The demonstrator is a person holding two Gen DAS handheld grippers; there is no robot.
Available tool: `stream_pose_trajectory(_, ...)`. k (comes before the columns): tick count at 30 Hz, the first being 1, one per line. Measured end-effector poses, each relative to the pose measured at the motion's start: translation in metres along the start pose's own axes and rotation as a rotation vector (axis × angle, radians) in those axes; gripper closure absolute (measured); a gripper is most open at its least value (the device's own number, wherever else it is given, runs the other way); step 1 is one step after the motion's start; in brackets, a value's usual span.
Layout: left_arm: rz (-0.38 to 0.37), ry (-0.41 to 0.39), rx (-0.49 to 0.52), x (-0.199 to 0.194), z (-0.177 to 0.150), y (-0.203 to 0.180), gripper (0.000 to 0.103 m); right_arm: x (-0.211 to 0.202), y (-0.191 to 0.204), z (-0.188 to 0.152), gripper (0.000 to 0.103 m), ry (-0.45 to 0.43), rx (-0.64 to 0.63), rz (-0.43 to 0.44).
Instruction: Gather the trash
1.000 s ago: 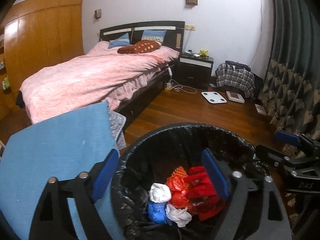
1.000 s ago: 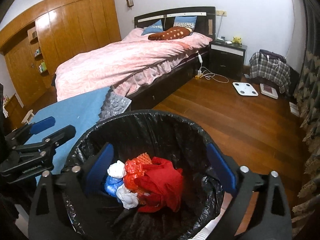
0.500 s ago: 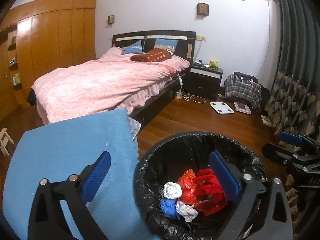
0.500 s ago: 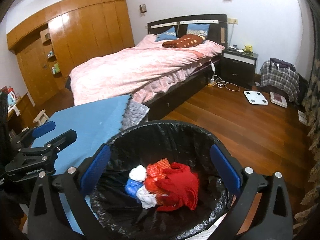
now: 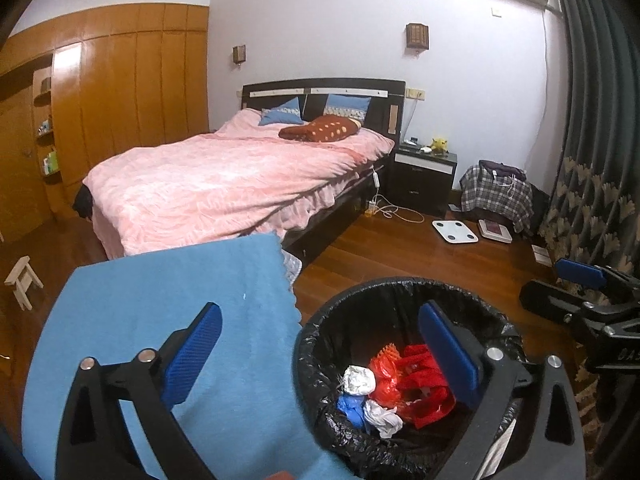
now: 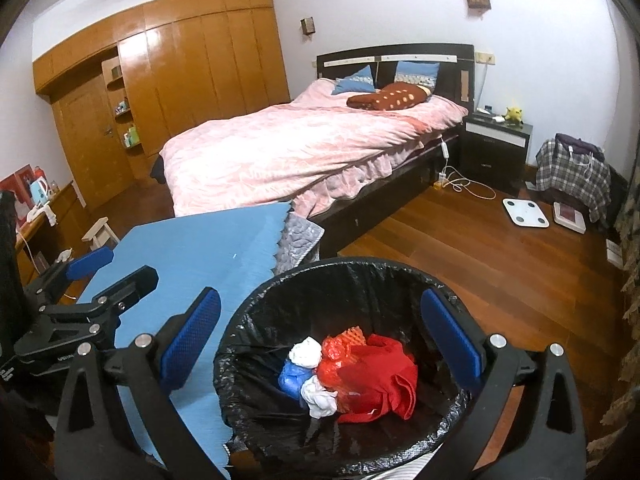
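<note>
A black-lined trash bin (image 5: 320, 332) (image 6: 248, 320) stands on the wooden floor beside a blue-covered table (image 5: 160, 312) (image 6: 200, 248). Inside lie red bags (image 5: 424, 396) (image 6: 372, 380), crumpled white wads (image 5: 360, 378) (image 6: 306, 354) and a blue scrap (image 5: 350, 408) (image 6: 290, 378). My left gripper (image 5: 320, 336) hangs open above the bin's left rim, nothing between its blue pads. My right gripper (image 6: 320, 324) is open over the bin, also empty. Each gripper appears in the other's view: the right gripper (image 5: 588, 292) at the right edge, the left gripper (image 6: 80, 280) at the left.
A bed (image 5: 224, 184) with a pink cover fills the middle of the room. A dark nightstand (image 5: 424, 176), a plaid bag (image 5: 496, 192) and white scales (image 5: 454, 232) sit beyond the bin. Curtains (image 5: 592, 160) hang on the right, wooden wardrobes (image 6: 180, 80) on the left.
Both grippers have risen and drawn back from the bin, so it looks smaller and lower in both views. The left jaws have spread a little wider.
</note>
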State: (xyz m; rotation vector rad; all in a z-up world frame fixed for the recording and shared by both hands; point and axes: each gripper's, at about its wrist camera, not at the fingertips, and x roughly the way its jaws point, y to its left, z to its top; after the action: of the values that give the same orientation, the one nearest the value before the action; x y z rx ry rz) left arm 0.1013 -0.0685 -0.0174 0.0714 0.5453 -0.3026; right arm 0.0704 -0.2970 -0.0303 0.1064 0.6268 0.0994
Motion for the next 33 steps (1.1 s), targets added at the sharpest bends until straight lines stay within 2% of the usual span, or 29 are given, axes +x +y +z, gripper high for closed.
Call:
stream_pose_trajectory(13,0.009,-0.024,0.006,-0.018,0.002,0.0,0.006,-0.009,0.014,0.005,0.005,-0.018,-0.025,0.009)
stream_pose_trajectory(33,0.008,-0.026,0.006,-0.019,0.001,0.001,0.006,-0.01,0.016,0.004,0.005,-0.018,-0.025,0.009)
